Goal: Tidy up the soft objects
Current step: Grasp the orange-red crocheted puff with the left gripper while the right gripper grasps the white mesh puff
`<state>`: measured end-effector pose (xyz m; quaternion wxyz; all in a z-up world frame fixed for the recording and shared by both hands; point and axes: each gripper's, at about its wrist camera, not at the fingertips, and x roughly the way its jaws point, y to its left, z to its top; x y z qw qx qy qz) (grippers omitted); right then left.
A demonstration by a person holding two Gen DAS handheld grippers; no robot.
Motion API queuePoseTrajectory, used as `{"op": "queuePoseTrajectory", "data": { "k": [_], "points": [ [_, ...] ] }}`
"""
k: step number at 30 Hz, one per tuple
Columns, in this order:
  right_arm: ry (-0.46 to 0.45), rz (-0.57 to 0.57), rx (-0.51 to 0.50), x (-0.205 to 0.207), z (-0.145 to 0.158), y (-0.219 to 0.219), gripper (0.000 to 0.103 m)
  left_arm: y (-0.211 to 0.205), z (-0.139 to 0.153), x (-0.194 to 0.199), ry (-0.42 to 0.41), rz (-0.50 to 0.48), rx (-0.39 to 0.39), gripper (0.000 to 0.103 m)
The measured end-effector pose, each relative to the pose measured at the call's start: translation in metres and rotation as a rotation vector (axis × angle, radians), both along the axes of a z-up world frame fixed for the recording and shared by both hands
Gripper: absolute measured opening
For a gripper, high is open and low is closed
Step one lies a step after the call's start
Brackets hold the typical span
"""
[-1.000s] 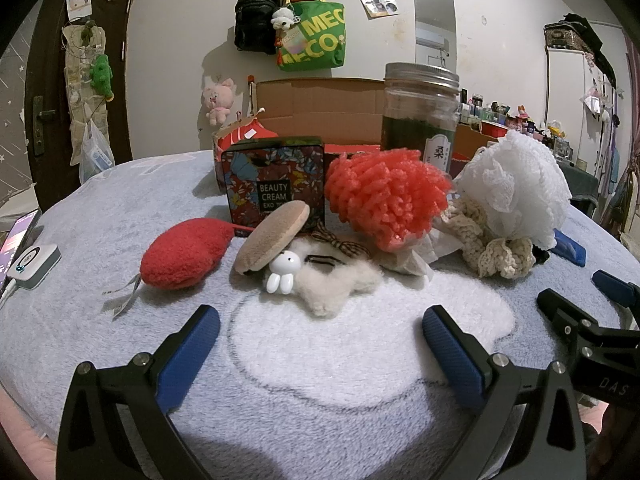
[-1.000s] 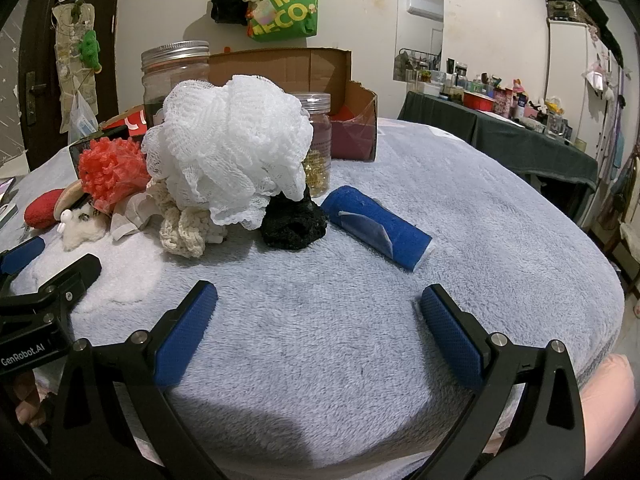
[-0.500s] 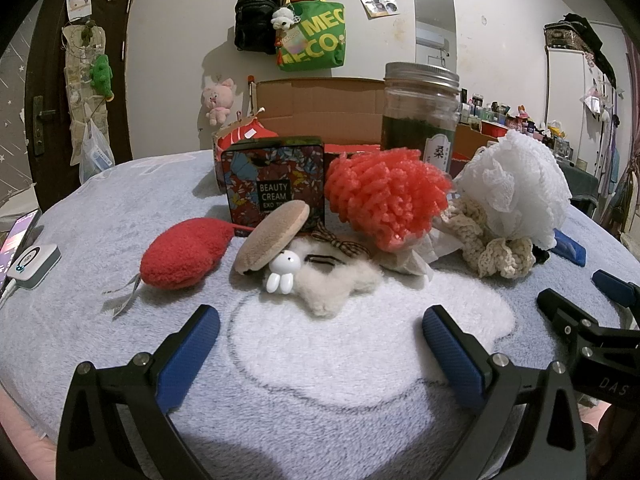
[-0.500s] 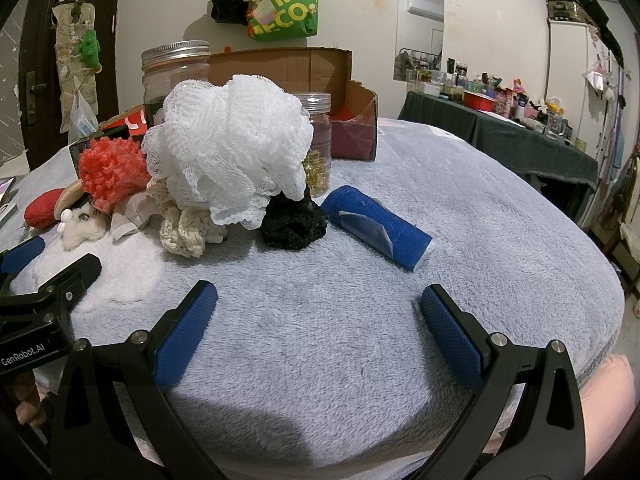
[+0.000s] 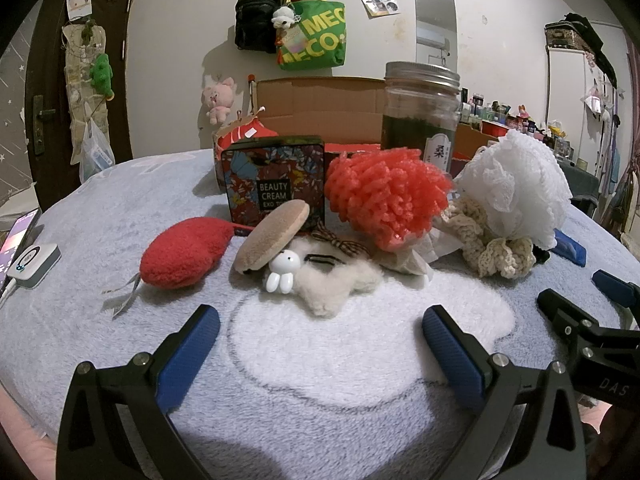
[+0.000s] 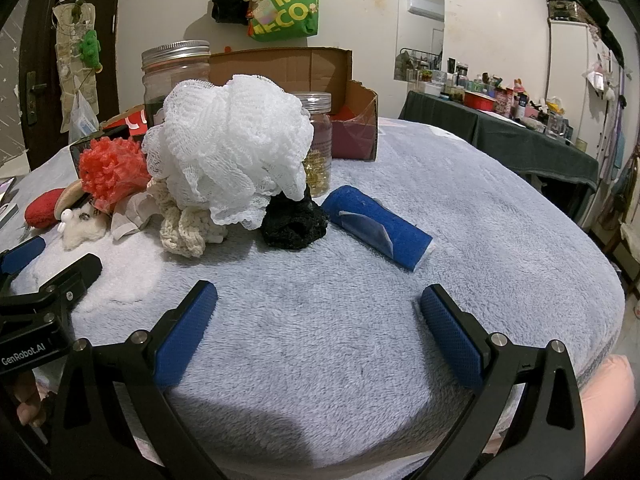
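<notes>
White mesh pouf (image 6: 228,152), puffy, resting on cream crochet scrunchie (image 6: 186,230); black scrunchie (image 6: 294,222) touching its right side. Coral pompom (image 5: 386,198) fluffy, just left of pouf. Red plush pad (image 5: 182,252), tan powder puff (image 5: 272,236), beige fuzzy clip with white rabbit (image 5: 320,274) toward bed's left edge. All on grey fleece blanket (image 6: 360,320), mid-bed.

Left tool (image 5: 320,344) released, nothing between fingers, short of fuzzy clip. Right tool (image 6: 318,320) released, empty, near black scrunchie and blue roll (image 6: 376,232).

Blue roll in full only in right view; beauty-cream tin (image 5: 276,180) face only in left view.
</notes>
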<state>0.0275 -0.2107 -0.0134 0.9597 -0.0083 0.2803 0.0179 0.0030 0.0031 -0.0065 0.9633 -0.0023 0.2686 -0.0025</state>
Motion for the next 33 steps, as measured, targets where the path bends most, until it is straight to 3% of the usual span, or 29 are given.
{"op": "queuePoseTrajectory", "data": {
  "k": [8,24,33],
  "points": [
    [0.027,0.03,0.012,0.001,0.008,-0.001,0.103,-0.002,0.008,0.004,0.014,-0.027,0.0,0.103],
    [-0.057,0.198,0.135,0.031,0.072,-0.02,0.103,-0.005,0.064,0.026,-0.057,-0.129,-0.005,0.103],
    [0.041,0.322,0.206,0.076,0.077,-0.019,0.103,-0.01,0.064,0.05,0.002,-0.159,-0.003,0.103]
  ]
}}
